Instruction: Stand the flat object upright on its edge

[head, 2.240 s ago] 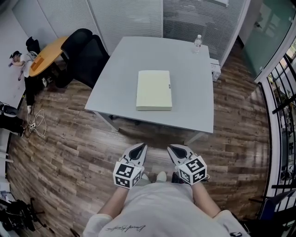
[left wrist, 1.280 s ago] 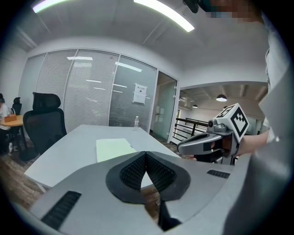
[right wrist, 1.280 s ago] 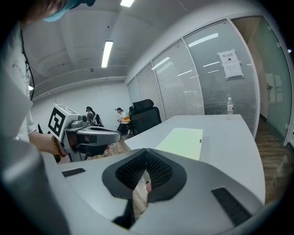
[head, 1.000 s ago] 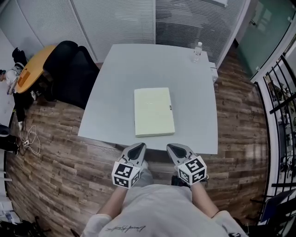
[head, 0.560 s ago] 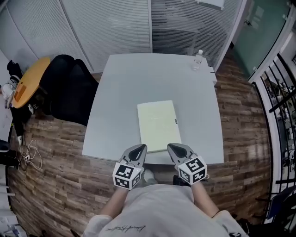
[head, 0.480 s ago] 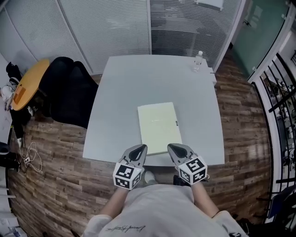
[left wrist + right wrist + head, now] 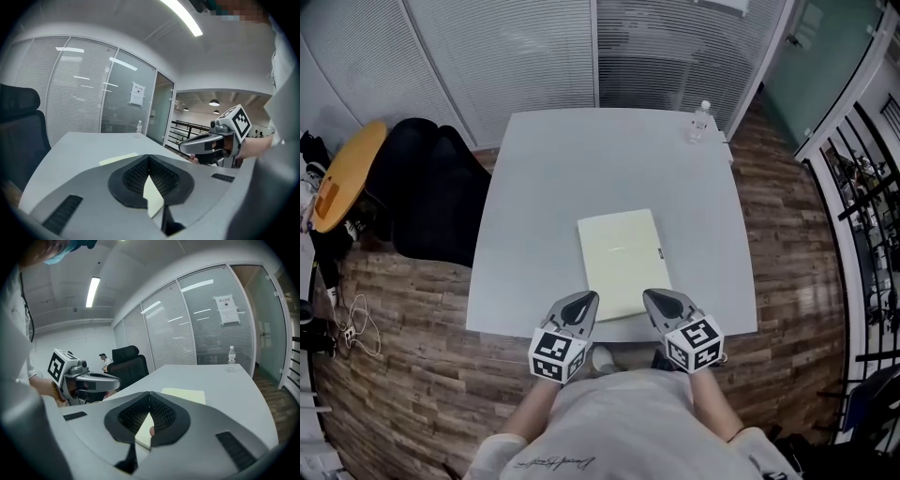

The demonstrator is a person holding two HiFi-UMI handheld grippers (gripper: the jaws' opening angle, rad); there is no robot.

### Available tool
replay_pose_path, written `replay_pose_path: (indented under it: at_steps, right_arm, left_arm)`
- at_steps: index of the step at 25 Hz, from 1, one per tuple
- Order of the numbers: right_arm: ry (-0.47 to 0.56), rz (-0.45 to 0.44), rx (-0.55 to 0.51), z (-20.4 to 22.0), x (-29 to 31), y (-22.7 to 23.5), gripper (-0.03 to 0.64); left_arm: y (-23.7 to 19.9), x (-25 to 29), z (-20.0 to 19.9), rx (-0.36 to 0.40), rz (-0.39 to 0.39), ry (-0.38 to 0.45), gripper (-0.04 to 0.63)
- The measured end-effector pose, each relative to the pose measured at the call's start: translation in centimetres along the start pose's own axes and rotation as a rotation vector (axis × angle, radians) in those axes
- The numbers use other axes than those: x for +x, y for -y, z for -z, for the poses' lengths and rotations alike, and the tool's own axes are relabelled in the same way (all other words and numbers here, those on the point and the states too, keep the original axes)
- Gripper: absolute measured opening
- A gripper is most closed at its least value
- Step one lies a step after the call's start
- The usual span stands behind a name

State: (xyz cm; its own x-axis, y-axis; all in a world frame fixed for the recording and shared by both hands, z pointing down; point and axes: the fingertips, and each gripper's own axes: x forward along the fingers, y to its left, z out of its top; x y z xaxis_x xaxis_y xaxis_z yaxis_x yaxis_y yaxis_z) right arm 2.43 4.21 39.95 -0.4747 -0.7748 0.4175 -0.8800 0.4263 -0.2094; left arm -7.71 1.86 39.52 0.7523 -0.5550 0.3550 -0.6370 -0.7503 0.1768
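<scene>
Pad (image 7: 622, 262) flat on table (image 7: 534, 178); bottle (image 7: 699, 120) far corner; chair (image 7: 427, 192) beside; left gripper (image 7: 581, 303), right gripper (image 7: 660, 301) closed, empty.

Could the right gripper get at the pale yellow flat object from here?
Probably yes: the right gripper hovers by the near edge of the flat object, nothing between them, but its shut jaws must open first.

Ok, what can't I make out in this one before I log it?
- Flat object: near corners hidden in the head view behind the left gripper and right gripper. In both gripper views the shut jaws cover most of it.
- Dark mark on its right edge: too small to identify.
- Bottle: label too small in every view.
- Notice on the glass wall: print too small to read.
</scene>
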Motion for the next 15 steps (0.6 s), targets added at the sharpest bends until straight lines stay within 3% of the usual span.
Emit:
replay_pose_path:
  at_steps: [15]
  right_arm:
    - [-0.040, -0.048, -0.017, -1.2, 1.0, 2.3, 0.025]
  left_arm:
    - [-0.8, 1.5, -0.8, -0.032, -0.040, -0.013, 0.012]
